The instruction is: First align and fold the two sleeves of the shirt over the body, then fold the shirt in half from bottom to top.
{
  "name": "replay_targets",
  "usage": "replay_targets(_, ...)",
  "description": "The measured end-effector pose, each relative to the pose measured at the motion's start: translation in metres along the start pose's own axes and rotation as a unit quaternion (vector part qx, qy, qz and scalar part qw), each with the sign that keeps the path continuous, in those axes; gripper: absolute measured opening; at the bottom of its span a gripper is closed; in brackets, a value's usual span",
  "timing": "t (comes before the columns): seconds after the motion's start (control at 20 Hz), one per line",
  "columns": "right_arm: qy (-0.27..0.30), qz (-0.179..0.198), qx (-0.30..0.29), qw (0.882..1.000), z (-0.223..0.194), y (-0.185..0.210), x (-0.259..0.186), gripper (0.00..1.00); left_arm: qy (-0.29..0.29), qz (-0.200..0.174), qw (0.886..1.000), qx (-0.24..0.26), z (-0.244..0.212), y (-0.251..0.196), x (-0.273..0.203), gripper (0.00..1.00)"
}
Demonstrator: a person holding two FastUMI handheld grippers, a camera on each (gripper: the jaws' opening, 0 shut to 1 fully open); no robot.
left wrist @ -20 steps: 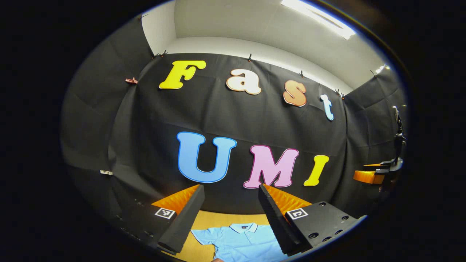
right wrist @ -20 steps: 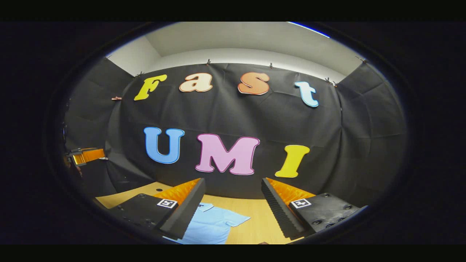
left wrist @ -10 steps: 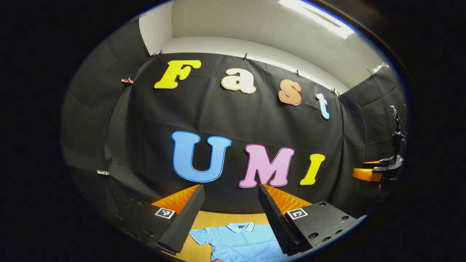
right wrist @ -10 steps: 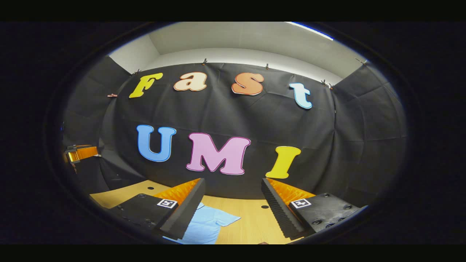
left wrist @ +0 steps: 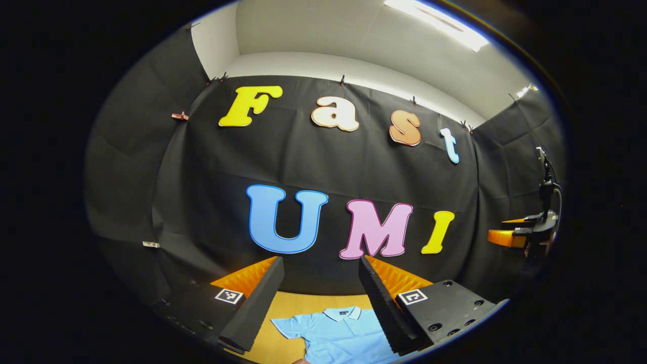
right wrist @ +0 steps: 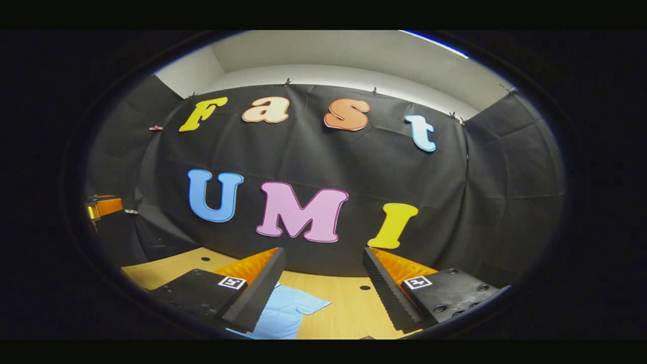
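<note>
A light blue polo shirt (left wrist: 336, 333) lies flat on the wooden table (left wrist: 290, 303), collar toward the far wall, one short sleeve spread to the left. My left gripper (left wrist: 319, 280) is held high above it, open, nothing between the fingers. In the right gripper view the shirt's other sleeve (right wrist: 298, 309) lies on the table (right wrist: 349, 308), partly hidden behind one finger. My right gripper (right wrist: 323, 275) hangs open above the table, to the right of the shirt. The right gripper (left wrist: 520, 235) also appears far off at the right edge of the left gripper view.
The black cloth wall (left wrist: 323, 172) closes the far side of the table and wraps round both sides. Small dark holes (right wrist: 365, 287) dot the tabletop. Part of the left gripper (right wrist: 103, 206) juts in at the left edge of the right gripper view.
Both views have shifted slightly with small hand movements. The shirt has not moved and both grippers stay open.
</note>
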State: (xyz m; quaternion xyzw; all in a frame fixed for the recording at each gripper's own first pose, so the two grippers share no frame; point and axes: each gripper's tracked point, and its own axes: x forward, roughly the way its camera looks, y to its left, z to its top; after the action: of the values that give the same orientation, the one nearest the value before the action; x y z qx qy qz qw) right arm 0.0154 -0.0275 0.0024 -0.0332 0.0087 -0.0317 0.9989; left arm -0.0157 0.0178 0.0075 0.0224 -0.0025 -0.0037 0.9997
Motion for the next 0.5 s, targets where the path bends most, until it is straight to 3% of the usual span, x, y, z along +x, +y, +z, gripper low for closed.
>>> replay_targets(0.25,-0.009,0.001,0.001,1.0,0.015,0.008,0.02,0.99,-0.012,0.018,1.0,-0.003,0.008,0.023,-0.01,0.95)
replay_targets(0.3,-0.009,0.006,0.001,1.0,0.015,0.013,0.023,0.95,-0.011,0.02,1.0,-0.003,0.009,0.026,-0.009,0.95)
replay_targets(0.5,0.019,0.043,0.014,0.999,-0.009,0.036,0.044,0.96,-0.004,0.018,1.0,-0.01,0.007,0.029,-0.005,0.95)
